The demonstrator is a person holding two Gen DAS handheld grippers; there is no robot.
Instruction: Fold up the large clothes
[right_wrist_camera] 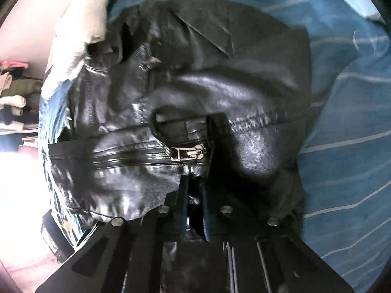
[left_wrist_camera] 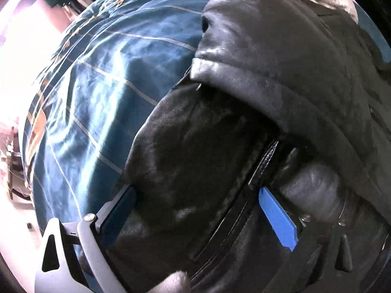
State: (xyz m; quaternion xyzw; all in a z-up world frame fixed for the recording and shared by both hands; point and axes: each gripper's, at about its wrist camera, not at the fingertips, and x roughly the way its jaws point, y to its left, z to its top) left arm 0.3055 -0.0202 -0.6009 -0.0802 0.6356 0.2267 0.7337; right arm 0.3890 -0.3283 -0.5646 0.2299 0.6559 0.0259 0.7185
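Right wrist: jacket [right_wrist_camera: 195, 85] zipper [right_wrist_camera: 188, 155] crosswise.

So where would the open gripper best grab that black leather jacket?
Probably the jacket's zipper edge, coming straight down from above: it is a thin raised strip lying between the left gripper's open fingers, easier to pinch than the broad flat panels.

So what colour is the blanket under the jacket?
Blue bedcover with thin pale stripes, best seen in the left wrist view.

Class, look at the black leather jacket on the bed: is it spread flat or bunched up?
Bunched up. The black leather jacket lies in humps and overlapping folds on the blue bedspread, with a sleeve draped across its body.
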